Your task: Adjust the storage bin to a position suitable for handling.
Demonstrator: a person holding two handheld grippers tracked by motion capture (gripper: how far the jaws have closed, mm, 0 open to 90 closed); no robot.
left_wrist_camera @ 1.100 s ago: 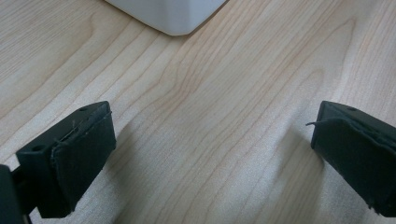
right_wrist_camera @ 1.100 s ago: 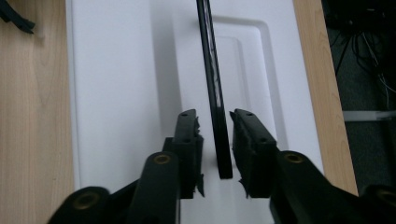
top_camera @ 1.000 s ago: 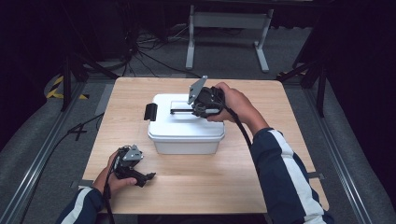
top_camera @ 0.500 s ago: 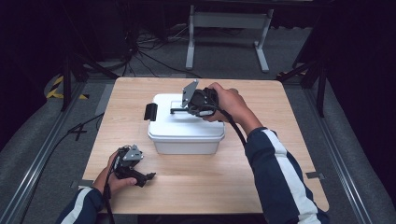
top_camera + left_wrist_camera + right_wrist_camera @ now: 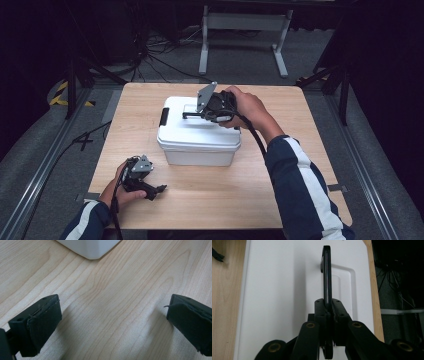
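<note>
Right tool (image 5: 327, 315) clamps the box's (image 5: 197, 137) black handle (image 5: 326, 272), apparently raised; left tool (image 5: 112, 322) rests spread apart on the bench (image 5: 225, 190).

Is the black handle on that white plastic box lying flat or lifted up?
Lifted: the black handle stands on edge above the white plastic box, pinched in the right claw.

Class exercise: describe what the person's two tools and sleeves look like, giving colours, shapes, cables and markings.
Both sleeves are navy with a white stripe. The left tool and right tool are black, each topped by a grey three-cornered plate and trailing a black cable. The left tool's jaws end in blocky black pads; the right tool's arms show brass-coloured pivots.
</note>
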